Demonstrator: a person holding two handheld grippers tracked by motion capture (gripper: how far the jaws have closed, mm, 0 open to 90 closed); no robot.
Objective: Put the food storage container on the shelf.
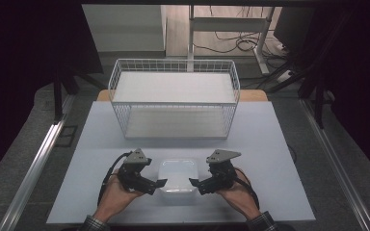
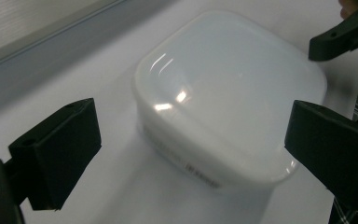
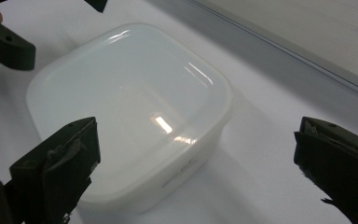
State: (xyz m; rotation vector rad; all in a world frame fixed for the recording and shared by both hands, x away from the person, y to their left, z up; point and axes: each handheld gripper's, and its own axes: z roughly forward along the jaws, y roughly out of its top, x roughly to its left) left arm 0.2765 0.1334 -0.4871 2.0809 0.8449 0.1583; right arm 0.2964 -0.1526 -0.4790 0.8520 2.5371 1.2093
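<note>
Milky-white container (image 1: 177, 175), seemingly plain

We're in a lab or recording room here: a pale surface (image 1: 279, 159) sits inside a frame of metal rails (image 1: 33, 163), dark drapes (image 1: 24, 53) hang on both sides, loose cables (image 1: 236, 41) sprawl over the floor behind, beside a white desk frame (image 1: 231, 24).

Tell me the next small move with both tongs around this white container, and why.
Probably ease both inward to pinch the container's side walls. The left tongs and right tongs flank it with jaws open, not yet gripping, and it sits on the table.
</note>
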